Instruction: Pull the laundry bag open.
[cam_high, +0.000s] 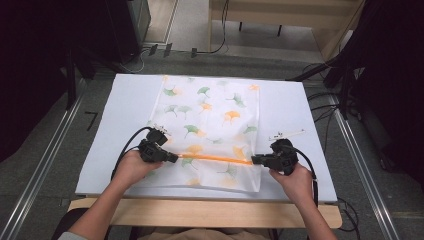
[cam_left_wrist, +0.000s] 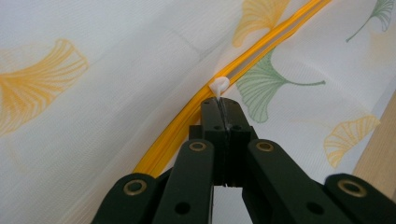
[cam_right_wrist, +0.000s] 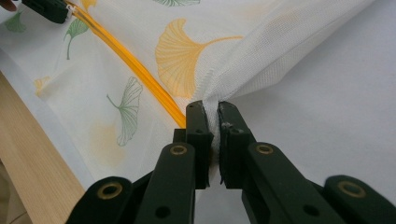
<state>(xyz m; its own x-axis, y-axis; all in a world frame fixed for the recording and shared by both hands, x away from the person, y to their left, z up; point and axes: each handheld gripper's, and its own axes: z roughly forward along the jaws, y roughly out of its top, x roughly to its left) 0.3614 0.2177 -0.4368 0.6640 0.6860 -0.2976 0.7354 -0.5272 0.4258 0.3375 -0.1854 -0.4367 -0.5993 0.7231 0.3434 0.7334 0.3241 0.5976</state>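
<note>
A white mesh bag printed with green and orange ginkgo leaves lies flat on the white table top. An orange zipper runs across its near part. My left gripper is at the zipper's left end, shut on the small white zipper pull. My right gripper is at the zipper's right end, shut on a bunched fold of the bag's mesh edge. In the right gripper view the zipper stretches away to the left gripper at the top left.
The table's wooden front edge lies just below the bag. A small white stick-like item rests on the table top beyond my right gripper. Cables and dark equipment stand on the floor to the right and left.
</note>
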